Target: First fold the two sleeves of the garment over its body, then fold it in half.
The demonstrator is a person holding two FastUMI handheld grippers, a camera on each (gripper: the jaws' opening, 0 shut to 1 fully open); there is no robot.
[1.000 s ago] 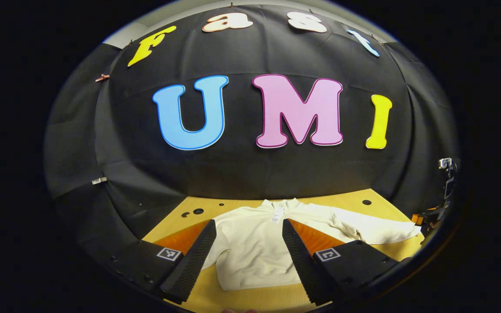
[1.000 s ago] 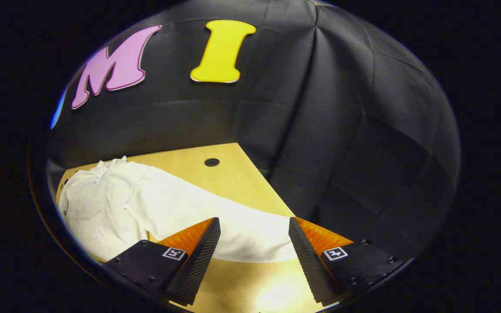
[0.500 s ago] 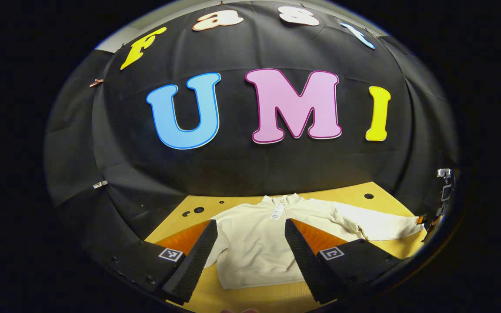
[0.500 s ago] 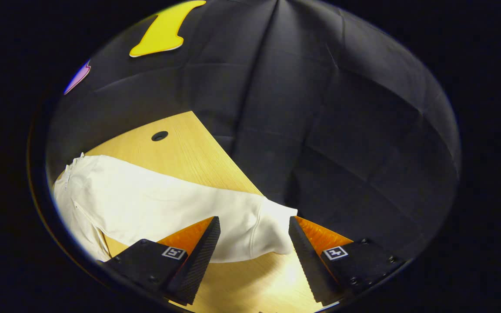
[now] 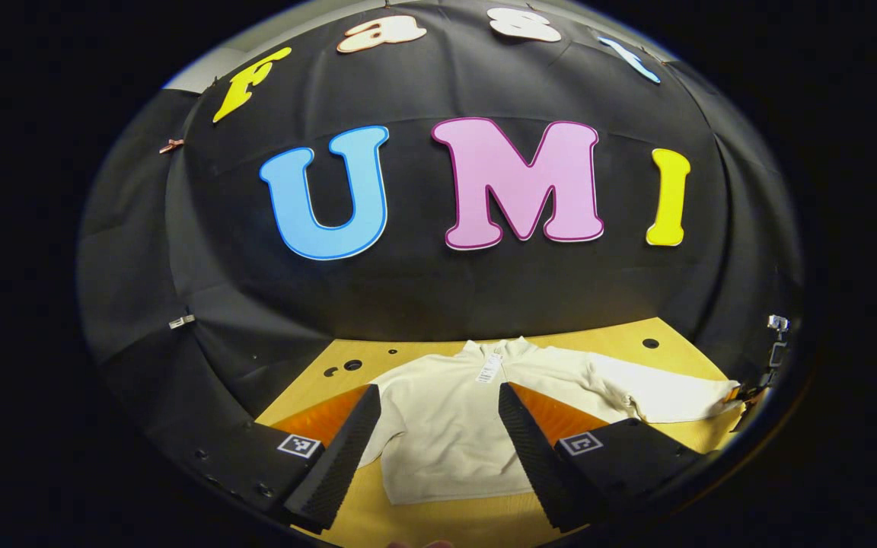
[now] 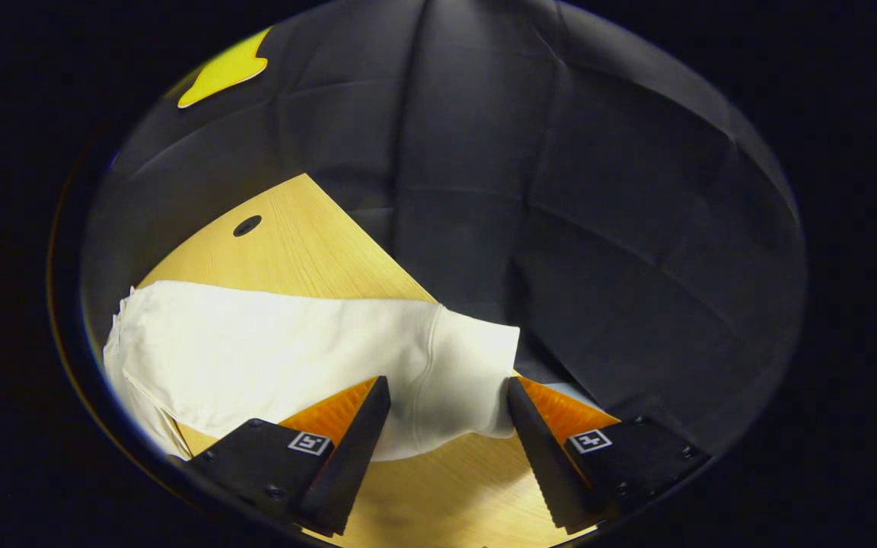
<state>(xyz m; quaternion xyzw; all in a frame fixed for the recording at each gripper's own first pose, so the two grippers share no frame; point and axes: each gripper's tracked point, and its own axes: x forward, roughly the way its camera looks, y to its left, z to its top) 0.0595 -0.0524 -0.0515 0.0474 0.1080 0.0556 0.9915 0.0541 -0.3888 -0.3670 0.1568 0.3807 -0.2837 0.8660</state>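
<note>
Two views show one cream garment (image 5: 446, 438) lying flat on the wooden tabletop (image 5: 621, 339), low in the frame. In the left gripper view the left gripper (image 5: 438, 441) hovers with its fingers (image 5: 347, 449) spread wide apart, gripping nothing, the garment's body seen between them. In the right gripper view the right gripper (image 6: 446, 438) also has its fingers (image 6: 537, 449) released, set either side of the sleeve (image 6: 294, 350) at its cuff (image 6: 469, 373), in the lower middle.
</note>
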